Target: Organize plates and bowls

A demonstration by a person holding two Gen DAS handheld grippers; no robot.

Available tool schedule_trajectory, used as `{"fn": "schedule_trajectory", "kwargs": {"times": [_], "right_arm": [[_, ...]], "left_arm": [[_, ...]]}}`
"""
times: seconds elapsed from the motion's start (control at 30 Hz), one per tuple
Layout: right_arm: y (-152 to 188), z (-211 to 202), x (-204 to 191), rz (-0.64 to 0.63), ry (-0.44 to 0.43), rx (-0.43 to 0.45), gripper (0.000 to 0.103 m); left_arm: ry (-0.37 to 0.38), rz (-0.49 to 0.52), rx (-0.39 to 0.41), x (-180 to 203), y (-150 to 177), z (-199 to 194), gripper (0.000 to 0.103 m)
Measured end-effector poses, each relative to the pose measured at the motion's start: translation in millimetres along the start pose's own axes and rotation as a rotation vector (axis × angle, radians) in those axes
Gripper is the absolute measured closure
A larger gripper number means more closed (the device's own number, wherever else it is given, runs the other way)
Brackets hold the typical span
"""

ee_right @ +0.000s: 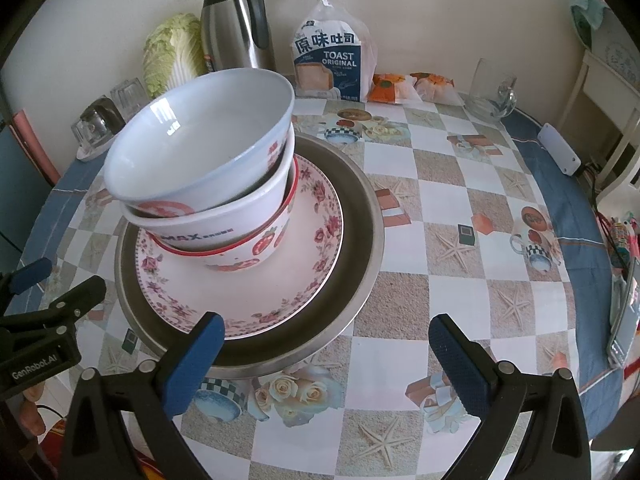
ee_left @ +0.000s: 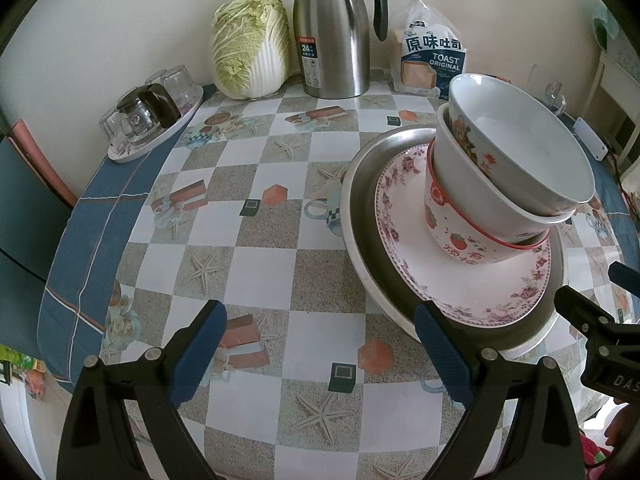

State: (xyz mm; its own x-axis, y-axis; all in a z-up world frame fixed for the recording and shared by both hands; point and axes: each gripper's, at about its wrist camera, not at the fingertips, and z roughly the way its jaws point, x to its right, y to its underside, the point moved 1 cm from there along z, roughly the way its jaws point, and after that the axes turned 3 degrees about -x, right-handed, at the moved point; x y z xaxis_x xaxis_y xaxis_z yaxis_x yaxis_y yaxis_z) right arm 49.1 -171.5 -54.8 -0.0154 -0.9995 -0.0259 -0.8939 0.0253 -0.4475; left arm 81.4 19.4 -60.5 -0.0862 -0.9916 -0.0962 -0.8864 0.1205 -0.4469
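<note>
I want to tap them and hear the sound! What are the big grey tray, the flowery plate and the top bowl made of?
The tray looks like metal, dull grey and brushed. The flowery plate seems glazed ceramic, though it could be melamine: smooth and softly shiny. The top bowl looks the same: glossy white with a bright light spot inside.

The stacked bowls (ee_right: 208,184) hide most of the floral plate's (ee_right: 304,280) centre.

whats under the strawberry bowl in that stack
The strawberry bowl sits on a floral plate, which lies in a metal pan. The plate's centre and the pan's bottom are covered.
</note>
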Motion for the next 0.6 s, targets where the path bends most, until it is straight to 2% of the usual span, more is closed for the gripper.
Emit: {"fn": "schedule_trajectory", "kwargs": {"times": [0.6], "right_arm": [[0.7, 1.0, 0.9, -0.001, 0.003, -0.005, 0.000]], "left_arm": [[0.004, 0.003, 0.002, -0.1, 0.9, -0.9, 0.008]]}}
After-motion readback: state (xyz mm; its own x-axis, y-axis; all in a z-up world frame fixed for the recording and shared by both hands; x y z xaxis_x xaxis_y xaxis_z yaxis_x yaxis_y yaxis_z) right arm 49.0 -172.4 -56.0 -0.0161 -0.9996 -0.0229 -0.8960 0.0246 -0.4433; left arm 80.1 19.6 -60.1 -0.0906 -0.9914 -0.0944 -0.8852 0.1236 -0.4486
